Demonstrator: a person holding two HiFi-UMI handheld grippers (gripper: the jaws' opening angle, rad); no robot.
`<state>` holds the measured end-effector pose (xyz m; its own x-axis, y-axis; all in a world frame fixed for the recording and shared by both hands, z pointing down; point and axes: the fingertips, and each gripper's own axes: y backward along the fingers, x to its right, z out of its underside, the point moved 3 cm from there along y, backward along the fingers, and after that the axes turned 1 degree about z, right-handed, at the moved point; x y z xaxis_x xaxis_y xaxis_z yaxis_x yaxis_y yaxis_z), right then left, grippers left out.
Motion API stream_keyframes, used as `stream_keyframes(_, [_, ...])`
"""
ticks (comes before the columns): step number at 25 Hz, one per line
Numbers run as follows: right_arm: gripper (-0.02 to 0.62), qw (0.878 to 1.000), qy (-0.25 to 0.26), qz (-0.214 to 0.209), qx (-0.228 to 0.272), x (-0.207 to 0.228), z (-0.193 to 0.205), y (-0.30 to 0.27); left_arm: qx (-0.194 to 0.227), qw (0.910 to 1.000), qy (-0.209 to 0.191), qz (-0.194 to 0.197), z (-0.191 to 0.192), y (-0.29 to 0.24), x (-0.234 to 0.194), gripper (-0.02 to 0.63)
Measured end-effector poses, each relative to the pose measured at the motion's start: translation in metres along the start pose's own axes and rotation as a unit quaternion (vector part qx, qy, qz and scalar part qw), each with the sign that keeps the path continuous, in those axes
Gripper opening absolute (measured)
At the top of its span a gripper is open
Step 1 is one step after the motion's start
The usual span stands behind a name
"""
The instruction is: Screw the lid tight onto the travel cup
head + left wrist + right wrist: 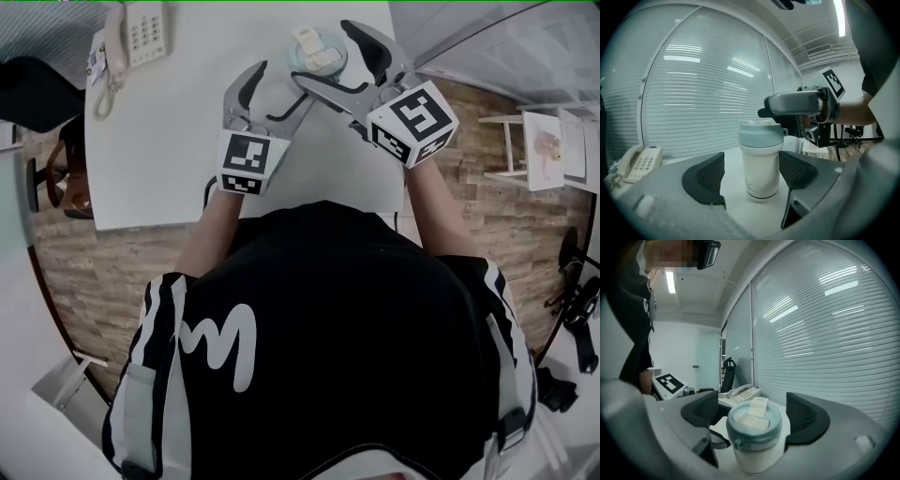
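White tabletop (178, 141) carries the cup (761, 177) upright near its far edge, towards the right corner. Both tongs stand wide open and hold nothing: the left tongs (751, 174) flank the body, the right tongs (752, 412) flank the lid (753, 425). Gripping looks to be the step in hand; next, clamp the body, pinch the lid, twist. The cup is white, its lid pale blue, seated level.

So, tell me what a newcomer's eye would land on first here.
The travel cup with its pale blue lid stands upright on the white table. Both grippers bracket it with jaws apart: the left gripper low around the body, the right gripper higher, around the lid. A desk telephone sits at the table's far left corner.
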<state>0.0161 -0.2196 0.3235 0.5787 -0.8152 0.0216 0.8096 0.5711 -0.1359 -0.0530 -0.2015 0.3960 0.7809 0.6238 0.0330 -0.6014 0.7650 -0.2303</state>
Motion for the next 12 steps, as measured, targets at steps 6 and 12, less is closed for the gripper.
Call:
stream_keyframes(6, [0.442, 1.000, -0.010, 0.015, 0.020, -0.001, -0.006, 0.015, 0.015, 0.9995, 0.008, -0.026, -0.012, 0.017, -0.009, 0.370])
stream_keyframes(12, [0.440, 0.999, -0.015, 0.021, 0.027, -0.005, -0.003, 0.029, 0.027, 0.9982, 0.027, -0.047, -0.025, 0.031, -0.011, 0.370])
